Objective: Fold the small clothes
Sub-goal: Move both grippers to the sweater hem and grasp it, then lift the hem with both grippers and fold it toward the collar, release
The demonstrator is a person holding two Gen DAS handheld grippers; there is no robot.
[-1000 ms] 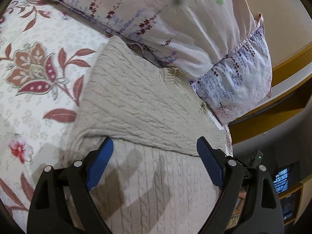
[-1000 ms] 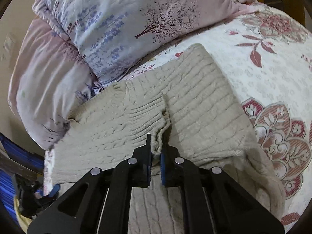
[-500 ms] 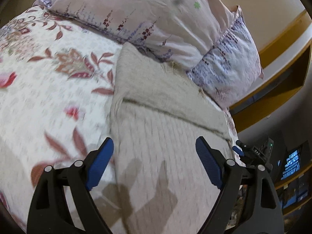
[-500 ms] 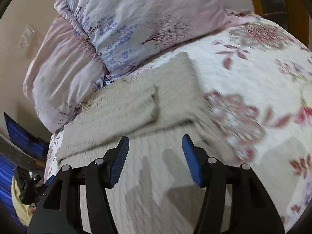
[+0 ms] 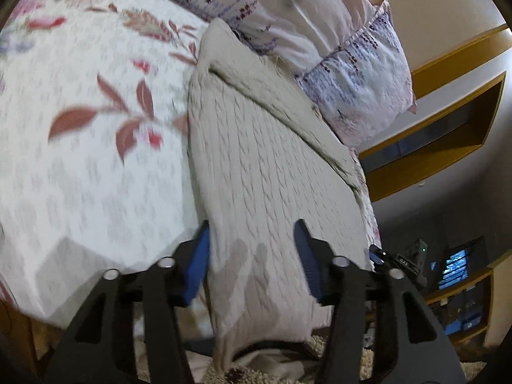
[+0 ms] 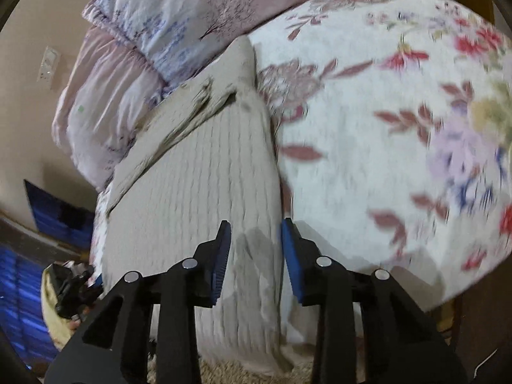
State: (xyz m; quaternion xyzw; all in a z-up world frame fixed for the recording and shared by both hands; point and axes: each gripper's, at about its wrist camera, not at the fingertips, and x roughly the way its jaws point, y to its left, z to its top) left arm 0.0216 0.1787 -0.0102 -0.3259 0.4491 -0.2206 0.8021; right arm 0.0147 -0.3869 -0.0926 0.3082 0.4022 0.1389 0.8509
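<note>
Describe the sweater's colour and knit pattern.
The sweater is beige with a cable knit, clearest in the left wrist view.

— What do we have on the bed?
— We count one beige cable-knit sweater (image 5: 272,172), its top part folded over once.
— Bedding?
— We log one floral bedspread (image 5: 96,160) and two pillows: one pink with small sprigs (image 5: 288,9), one pale with lavender print (image 5: 361,76).
— From the other side?
— We get the same tally: one sweater (image 6: 198,172), one bedspread (image 6: 384,160), two pillows (image 6: 105,105) (image 6: 179,16).
— Tools?
— We list two grippers: the left gripper (image 5: 252,236) and the right gripper (image 6: 256,233), each with two blue-padded fingers.
— Anything else?
— We note one wall switch plate (image 6: 48,68) and one lit screen (image 5: 454,268).
</note>
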